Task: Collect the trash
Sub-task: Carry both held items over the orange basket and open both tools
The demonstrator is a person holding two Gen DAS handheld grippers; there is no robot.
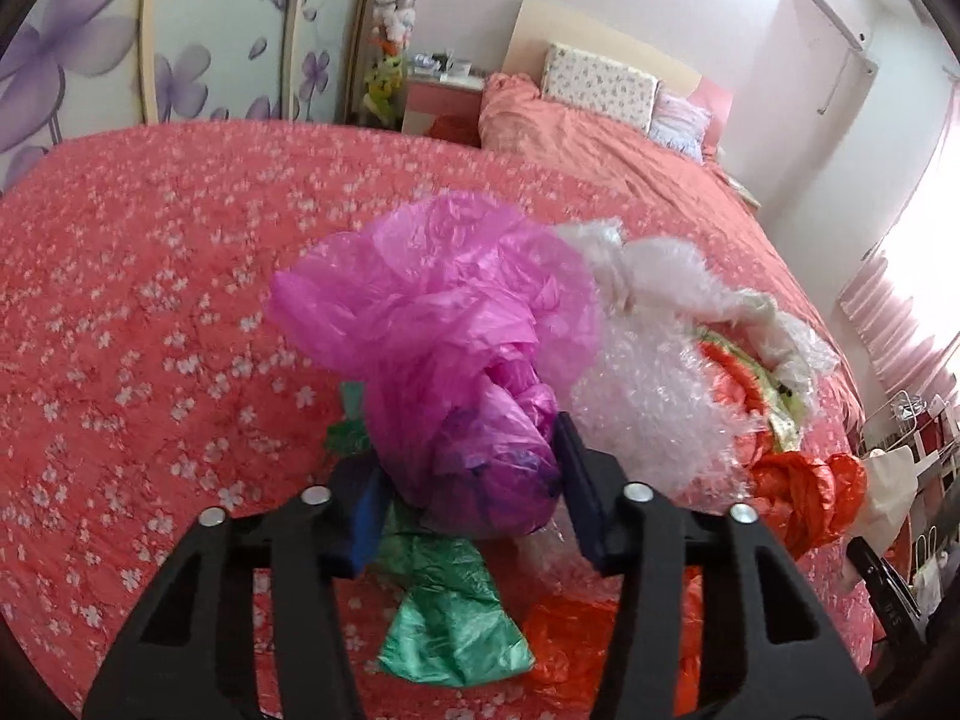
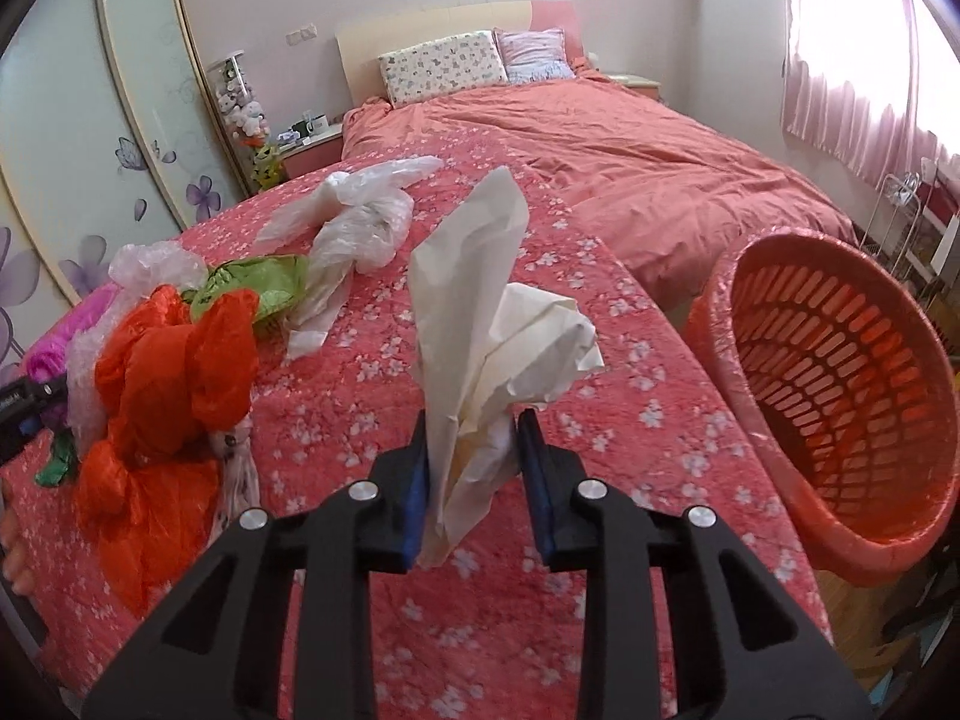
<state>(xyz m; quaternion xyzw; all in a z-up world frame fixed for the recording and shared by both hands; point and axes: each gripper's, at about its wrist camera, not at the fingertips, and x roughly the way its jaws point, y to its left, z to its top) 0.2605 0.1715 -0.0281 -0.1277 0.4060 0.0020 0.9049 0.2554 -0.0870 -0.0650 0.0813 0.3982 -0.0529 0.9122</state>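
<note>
Bedroom bed [image 2: 420, 540] strewn with trash, no legible writing.
Left gripper [image 1: 474, 480] jaws clamp pink bag [image 1: 444, 312]; right gripper [image 2: 474, 468] jaws pinch cream paper [image 2: 480, 312], frame centre.

Before me lies the wide bed [image 2: 630, 180] under a coral blanket with small white blossoms [image 1: 150, 300]. At its far end, a cream patterned pillow [image 2: 441, 66] leans on the headboard. Pink curtains [image 2: 852, 60] hang at right, purple-flowered wardrobe doors [image 1: 90, 60] at left.
</note>
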